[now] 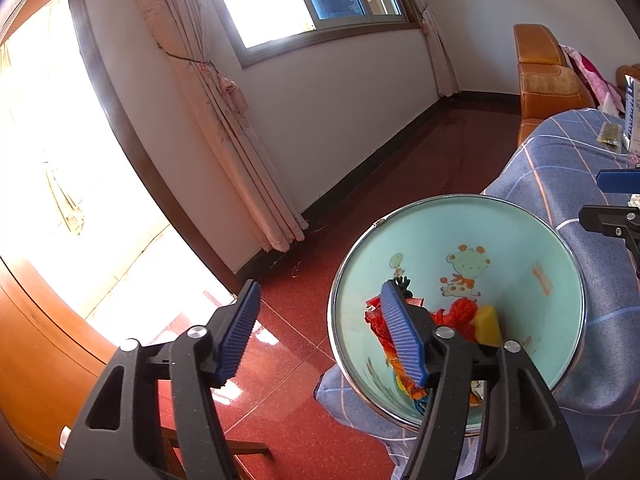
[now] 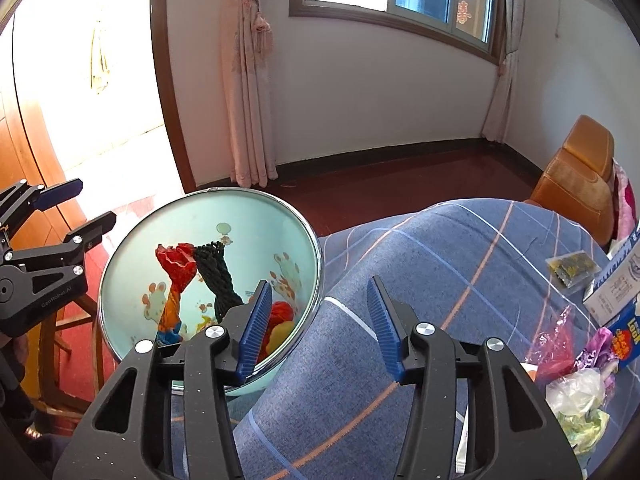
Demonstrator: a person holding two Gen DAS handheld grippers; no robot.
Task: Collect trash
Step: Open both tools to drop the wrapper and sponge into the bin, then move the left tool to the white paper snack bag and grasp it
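The left claw (image 1: 320, 330) stands spread with nothing between its blue pads; its right pad hangs over the mouth of the pale green bin (image 1: 516, 236), its left pad over the red floor (image 1: 288, 344); the right claw (image 2: 316, 328) is spread too and pinches nothing, its left pad over the bin's rim at about 4 o'clock, its right pad over the checked blue cloth (image 2: 460, 264) on the desk.

The bin (image 2: 132, 248) has a chrome rim and cartoon prints inside, and sits at the cloth's left edge; in it lie a red wrapper (image 2: 176, 260), a black knitted piece (image 2: 216, 276), crumpled red stuff (image 1: 460, 310) and a yellow lump (image 1: 489, 325).

In the right wrist view, more trash waits on the cloth at 3 to 4 o'clock: a pink clear bag (image 2: 556, 344), a whitish crumpled bag (image 2: 576, 396), a small dark packet (image 2: 572, 266) and a white and blue box (image 2: 618, 284).
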